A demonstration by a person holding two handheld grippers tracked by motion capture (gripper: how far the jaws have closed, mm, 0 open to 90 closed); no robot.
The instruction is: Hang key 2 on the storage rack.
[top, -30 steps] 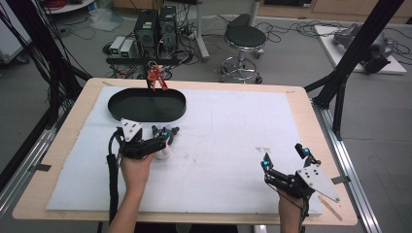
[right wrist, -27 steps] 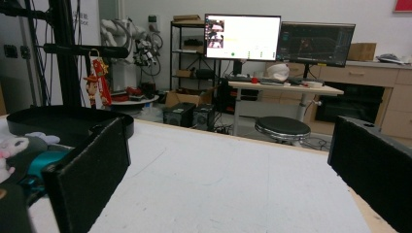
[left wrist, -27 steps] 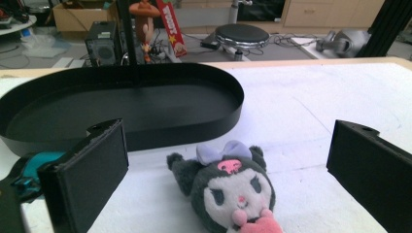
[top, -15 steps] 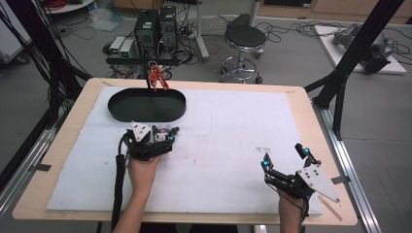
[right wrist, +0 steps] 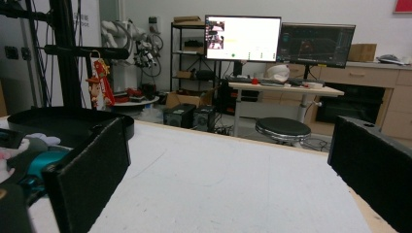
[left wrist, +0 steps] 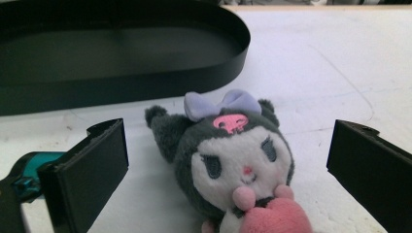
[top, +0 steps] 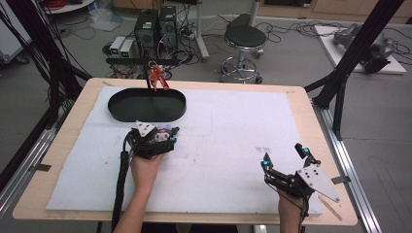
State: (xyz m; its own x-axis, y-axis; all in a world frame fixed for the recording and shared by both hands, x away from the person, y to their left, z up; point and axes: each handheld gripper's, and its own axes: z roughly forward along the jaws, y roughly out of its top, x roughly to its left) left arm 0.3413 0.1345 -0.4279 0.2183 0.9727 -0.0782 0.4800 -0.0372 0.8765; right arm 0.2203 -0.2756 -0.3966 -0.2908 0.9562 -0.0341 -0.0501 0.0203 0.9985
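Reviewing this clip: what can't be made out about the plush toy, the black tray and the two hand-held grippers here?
- Plush toy: its lower body is cut off by the bottom edge of the left gripper view; in the high view the left hand-held gripper covers most of it.
- Black tray: its left part runs past the frame edge in the left gripper view.
- Right hand-held gripper: its jaws look too small in the high view to read any detail.

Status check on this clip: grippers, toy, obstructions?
Left gripper open, straddling plush toy beside black tray. Right gripper open, idle. Nothing blocking.
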